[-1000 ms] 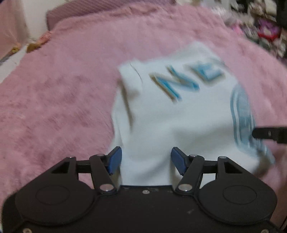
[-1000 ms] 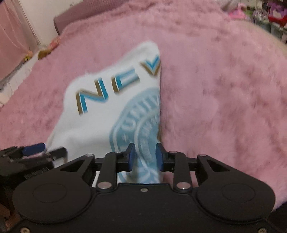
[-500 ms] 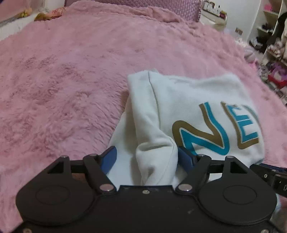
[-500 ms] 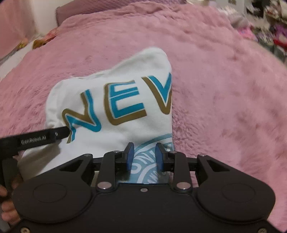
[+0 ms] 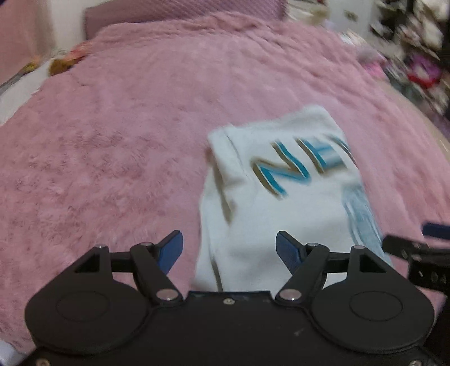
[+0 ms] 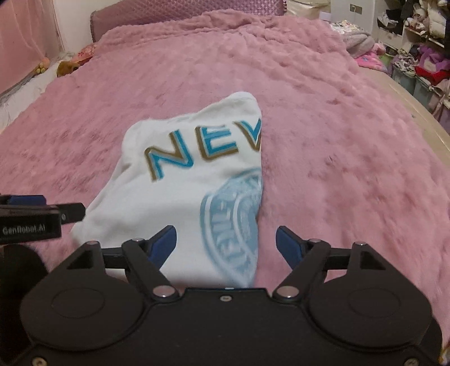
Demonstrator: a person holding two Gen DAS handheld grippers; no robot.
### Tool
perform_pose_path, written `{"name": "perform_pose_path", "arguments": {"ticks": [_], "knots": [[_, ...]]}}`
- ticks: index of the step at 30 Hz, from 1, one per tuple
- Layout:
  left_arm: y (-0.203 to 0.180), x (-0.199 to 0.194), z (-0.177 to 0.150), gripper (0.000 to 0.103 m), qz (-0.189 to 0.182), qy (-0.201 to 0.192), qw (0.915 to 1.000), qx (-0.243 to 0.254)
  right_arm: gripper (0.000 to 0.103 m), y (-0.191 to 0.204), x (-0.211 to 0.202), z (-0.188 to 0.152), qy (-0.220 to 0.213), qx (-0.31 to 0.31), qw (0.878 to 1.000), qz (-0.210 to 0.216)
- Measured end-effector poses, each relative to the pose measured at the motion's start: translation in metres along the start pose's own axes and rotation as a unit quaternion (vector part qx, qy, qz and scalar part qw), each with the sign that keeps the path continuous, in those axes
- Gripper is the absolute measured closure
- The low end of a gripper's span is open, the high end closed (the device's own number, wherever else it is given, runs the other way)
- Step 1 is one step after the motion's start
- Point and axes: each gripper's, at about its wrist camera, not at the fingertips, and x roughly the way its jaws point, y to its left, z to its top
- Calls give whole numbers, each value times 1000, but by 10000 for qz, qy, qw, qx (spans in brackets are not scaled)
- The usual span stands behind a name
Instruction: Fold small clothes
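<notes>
A folded white shirt (image 5: 284, 208) (image 6: 185, 194) with blue and gold letters and a pale blue round print lies on the pink blanket. My left gripper (image 5: 229, 250) is open, its blue fingertips straddling the shirt's near left part without pinching it. My right gripper (image 6: 226, 245) is open too, spread over the shirt's near right edge and the round print. In the right wrist view the left gripper's tip (image 6: 42, 214) shows beside the shirt's left corner. In the left wrist view the right gripper (image 5: 416, 250) shows at the far right.
A fluffy pink blanket (image 6: 337, 140) covers the whole bed. A pink headboard (image 6: 185, 14) and soft toys (image 6: 67, 64) are at the far end. Cluttered shelves and bins of clothes (image 6: 416, 56) stand along the right side.
My right gripper was shut on the shirt's edge and now stands open. Both grippers have pulled back a little and the shirt lies flat on the blanket. The left gripper stayed open.
</notes>
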Motion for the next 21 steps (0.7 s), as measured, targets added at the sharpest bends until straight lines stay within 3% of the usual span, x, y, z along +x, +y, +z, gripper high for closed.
{"name": "perform_pose_path", "arguments": {"ticks": [4, 8, 15, 21], "knots": [[-3, -36, -25, 28, 198, 16, 9996, 205, 28, -3, -36, -26, 161, 252, 9995, 110], [6, -61, -45, 28, -111, -29, 9999, -110, 28, -4, -61, -41, 139, 345, 9993, -26], [6, -88, -46, 28, -115, -303, 9994, -127, 28, 0, -72, -37, -12, 295, 9996, -51], [6, -93, -46, 28, -138, -317, 9993, -169, 28, 7, -82, -36, -123, 234, 9997, 0]]}}
